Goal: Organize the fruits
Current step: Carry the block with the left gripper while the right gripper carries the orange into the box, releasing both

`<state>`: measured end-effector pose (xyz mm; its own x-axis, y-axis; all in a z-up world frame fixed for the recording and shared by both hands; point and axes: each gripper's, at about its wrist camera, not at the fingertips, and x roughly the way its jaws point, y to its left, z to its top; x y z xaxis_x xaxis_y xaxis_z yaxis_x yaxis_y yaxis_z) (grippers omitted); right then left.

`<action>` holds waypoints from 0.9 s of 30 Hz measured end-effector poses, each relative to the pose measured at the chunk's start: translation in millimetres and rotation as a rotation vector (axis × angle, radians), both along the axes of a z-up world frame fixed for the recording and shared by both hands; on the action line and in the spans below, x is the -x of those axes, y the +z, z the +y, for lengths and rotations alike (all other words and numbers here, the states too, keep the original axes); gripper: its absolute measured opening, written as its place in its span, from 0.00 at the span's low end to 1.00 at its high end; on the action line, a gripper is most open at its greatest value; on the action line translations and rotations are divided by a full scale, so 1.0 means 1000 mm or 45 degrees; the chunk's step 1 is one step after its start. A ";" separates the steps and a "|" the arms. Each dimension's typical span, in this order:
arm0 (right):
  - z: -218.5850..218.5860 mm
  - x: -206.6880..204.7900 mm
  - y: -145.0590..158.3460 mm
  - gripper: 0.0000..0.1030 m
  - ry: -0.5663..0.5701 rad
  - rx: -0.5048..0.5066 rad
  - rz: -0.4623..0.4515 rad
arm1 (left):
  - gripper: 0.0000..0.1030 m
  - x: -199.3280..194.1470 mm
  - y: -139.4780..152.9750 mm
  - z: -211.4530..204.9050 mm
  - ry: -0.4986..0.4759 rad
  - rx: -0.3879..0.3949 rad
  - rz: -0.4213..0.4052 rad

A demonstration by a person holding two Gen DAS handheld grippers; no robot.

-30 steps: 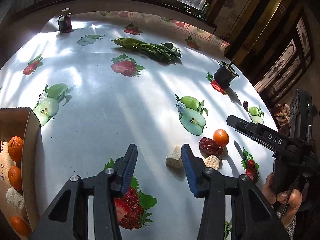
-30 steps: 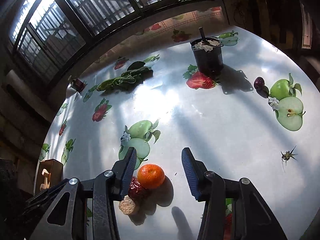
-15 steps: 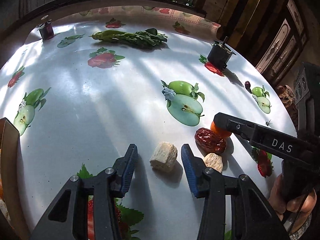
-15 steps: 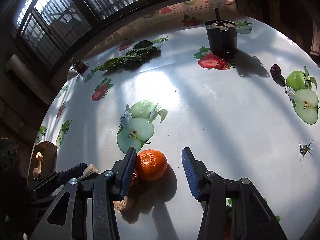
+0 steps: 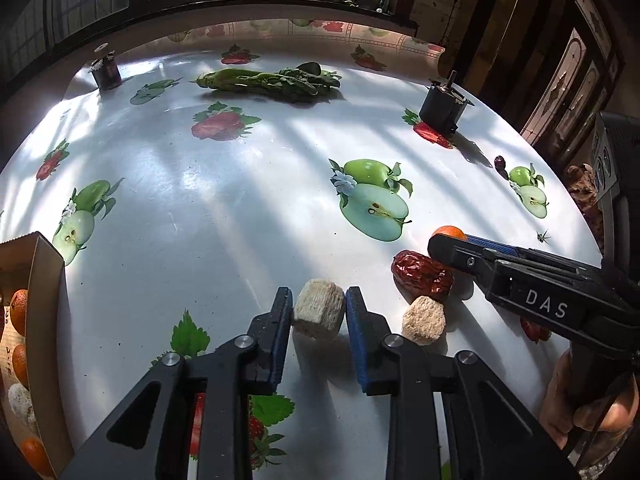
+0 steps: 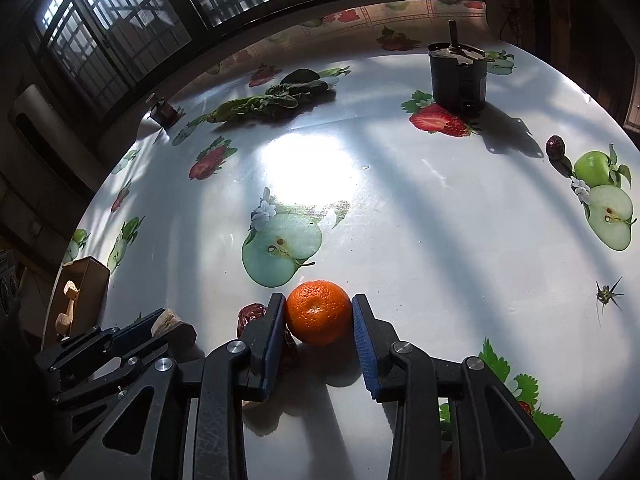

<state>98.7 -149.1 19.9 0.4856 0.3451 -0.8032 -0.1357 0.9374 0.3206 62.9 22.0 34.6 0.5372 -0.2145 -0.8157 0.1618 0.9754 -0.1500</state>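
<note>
My left gripper (image 5: 319, 310) is shut on a pale beige chunk (image 5: 319, 309) low over the table. A second beige chunk (image 5: 423, 320) and a red date (image 5: 422, 273) lie just to its right. My right gripper (image 6: 319, 312) is shut on a small orange (image 6: 318, 312) that rests on the table; the orange peeks out behind the right gripper in the left wrist view (image 5: 449, 232). The date (image 6: 251, 314) shows left of the right gripper's left finger. A cardboard box (image 5: 44, 300) at the left edge holds several oranges and a pale chunk.
A bunch of leafy greens (image 5: 272, 80) lies at the far side. A black container (image 5: 442, 106) stands far right, a small dark jar (image 5: 106, 72) far left. A second date (image 6: 555, 146) lies at the right. The fruit-print tablecloth (image 5: 224, 208) covers the round table.
Both grippers moved forward and closed: the left one onto the beige chunk, the right one onto the orange.
</note>
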 end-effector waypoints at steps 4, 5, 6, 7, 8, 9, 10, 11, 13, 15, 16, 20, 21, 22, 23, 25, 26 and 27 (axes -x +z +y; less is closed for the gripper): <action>-0.006 0.003 0.007 0.34 -0.040 -0.024 -0.042 | 0.25 0.013 0.012 0.010 0.018 0.027 -0.023; -0.008 0.005 0.011 0.34 -0.050 -0.030 -0.062 | 0.25 0.018 0.016 0.014 0.026 0.043 -0.027; -0.010 0.006 0.014 0.34 -0.057 -0.039 -0.081 | 0.25 0.023 0.020 0.019 0.035 0.057 -0.033; -0.010 0.007 0.017 0.34 -0.061 -0.053 -0.100 | 0.25 0.028 0.024 0.024 0.046 0.070 -0.041; -0.011 0.009 0.019 0.34 -0.063 -0.063 -0.117 | 0.25 0.034 0.028 0.030 0.056 0.085 -0.047; -0.011 0.010 0.022 0.34 -0.064 -0.074 -0.134 | 0.25 0.041 0.032 0.036 0.067 0.102 -0.055; -0.010 0.012 0.024 0.34 -0.063 -0.085 -0.149 | 0.25 0.049 0.038 0.044 0.083 0.115 -0.066; -0.009 0.014 0.027 0.34 -0.059 -0.094 -0.165 | 0.26 0.058 0.043 0.053 0.103 0.126 -0.079; -0.006 0.018 0.032 0.34 -0.051 -0.105 -0.194 | 0.26 0.076 0.052 0.075 0.153 0.155 -0.099; 0.000 0.024 0.038 0.34 -0.034 -0.117 -0.219 | 0.26 0.096 0.059 0.103 0.220 0.178 -0.117; 0.005 0.027 0.042 0.34 -0.018 -0.120 -0.234 | 0.26 0.105 0.062 0.117 0.259 0.182 -0.127; 0.035 0.046 0.058 0.34 0.070 -0.156 -0.251 | 0.26 0.145 0.069 0.178 0.427 0.138 -0.157; 0.047 0.054 0.063 0.34 0.106 -0.170 -0.253 | 0.26 0.153 0.068 0.192 0.465 0.119 -0.158; 0.061 0.062 0.067 0.34 0.146 -0.176 -0.258 | 0.26 0.161 0.066 0.205 0.500 0.098 -0.158; 0.075 0.071 0.072 0.34 0.186 -0.179 -0.265 | 0.26 0.168 0.064 0.217 0.532 0.073 -0.158; 0.105 0.088 0.079 0.34 0.270 -0.192 -0.270 | 0.26 0.181 0.055 0.239 0.593 0.033 -0.149; 0.119 0.095 0.081 0.34 0.312 -0.205 -0.265 | 0.26 0.186 0.050 0.249 0.620 0.030 -0.136; 0.133 0.103 0.082 0.35 0.353 -0.222 -0.256 | 0.26 0.191 0.045 0.258 0.642 0.038 -0.121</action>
<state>-4.0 -16.3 102.1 0.4968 0.6084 -0.6189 -0.4527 0.7901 0.4133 -128.3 279.7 79.4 0.6512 0.0676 -0.7559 -0.3132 0.9311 -0.1867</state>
